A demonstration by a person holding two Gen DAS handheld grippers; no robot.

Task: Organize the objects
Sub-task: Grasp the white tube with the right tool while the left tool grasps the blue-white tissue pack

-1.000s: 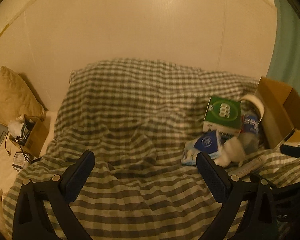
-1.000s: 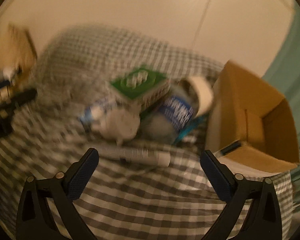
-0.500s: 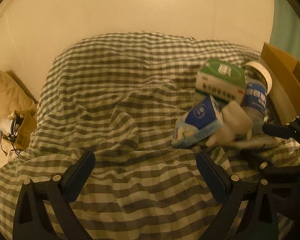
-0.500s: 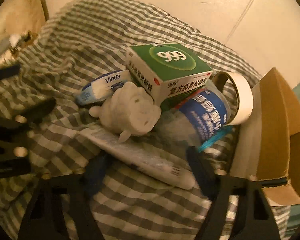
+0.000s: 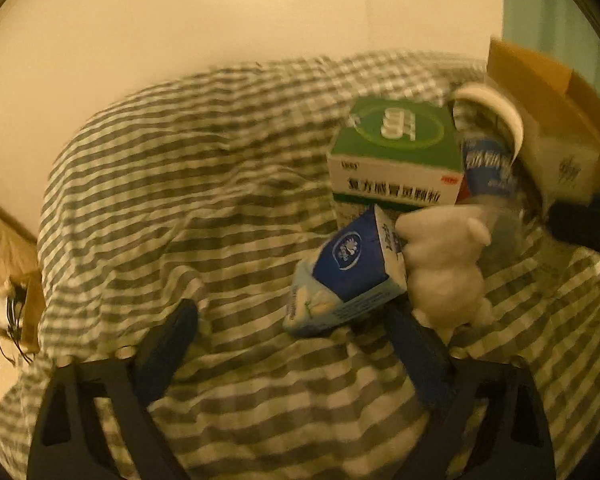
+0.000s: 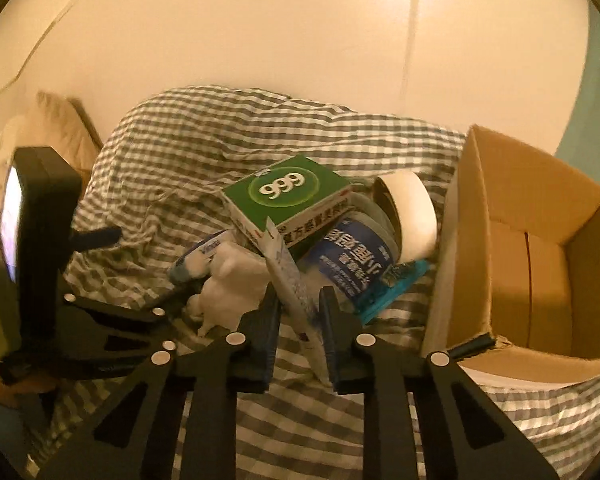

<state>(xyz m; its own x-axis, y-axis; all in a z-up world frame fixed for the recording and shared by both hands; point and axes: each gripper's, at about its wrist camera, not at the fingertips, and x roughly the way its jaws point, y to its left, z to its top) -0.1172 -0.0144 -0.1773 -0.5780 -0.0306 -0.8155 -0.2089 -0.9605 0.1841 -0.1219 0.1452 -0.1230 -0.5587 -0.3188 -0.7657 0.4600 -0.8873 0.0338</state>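
Now the tube (image 6: 296,292) sits between the right gripper's (image 6: 300,300) fingers.

The bed (image 5: 220,200) is being viewed low and close from the left wrist camera, which is facing across the checked cover toward the wall. The same bed (image 6: 204,152) is being viewed from the right wrist camera, set further right and nearer the cardboard box (image 6: 532,240). The green box (image 5: 396,148) (image 6: 288,196) and white plush toy (image 5: 444,264) (image 6: 232,280) are being shared by both views.
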